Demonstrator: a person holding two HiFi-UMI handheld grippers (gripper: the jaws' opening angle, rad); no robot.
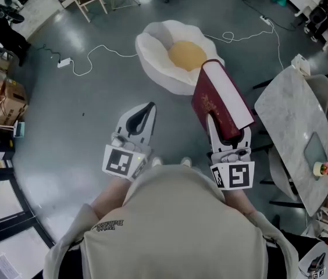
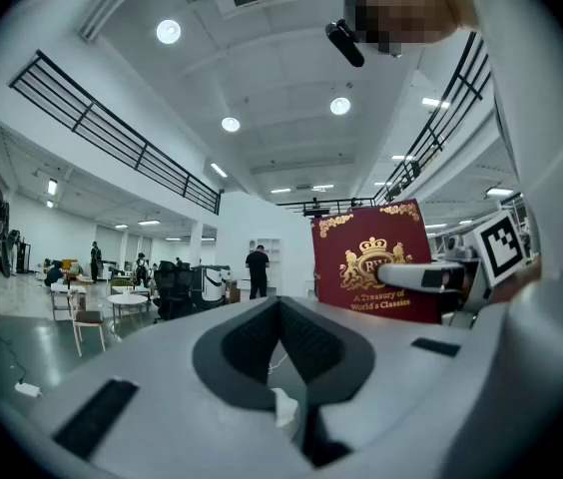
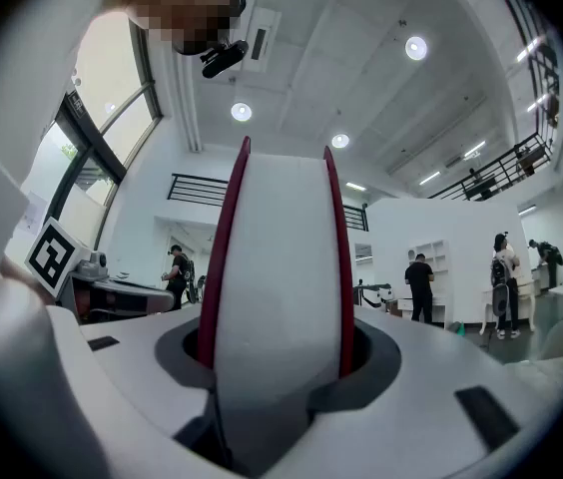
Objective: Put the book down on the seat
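A thick dark-red book [image 1: 219, 100] with gold print stands upright, page edges up, with my right gripper [image 1: 223, 130] shut on its lower end. In the right gripper view the book [image 3: 277, 257] fills the gap between the jaws of my right gripper [image 3: 277, 362]. The seat [image 1: 175, 54], a white egg-shaped cushion with a yellow middle, lies on the floor just beyond the book. My left gripper [image 1: 147, 110] hangs to the book's left, shut and holding nothing. The left gripper view shows that gripper [image 2: 281, 312] and the book's cover [image 2: 373, 262] off to its right.
A marble-topped table [image 1: 295, 118] with a small flower pot [image 1: 325, 168] stands at the right. White cables [image 1: 103, 50] run over the grey floor near the seat. Cardboard boxes [image 1: 4, 100] sit at the left edge. Chairs and desks are at the back.
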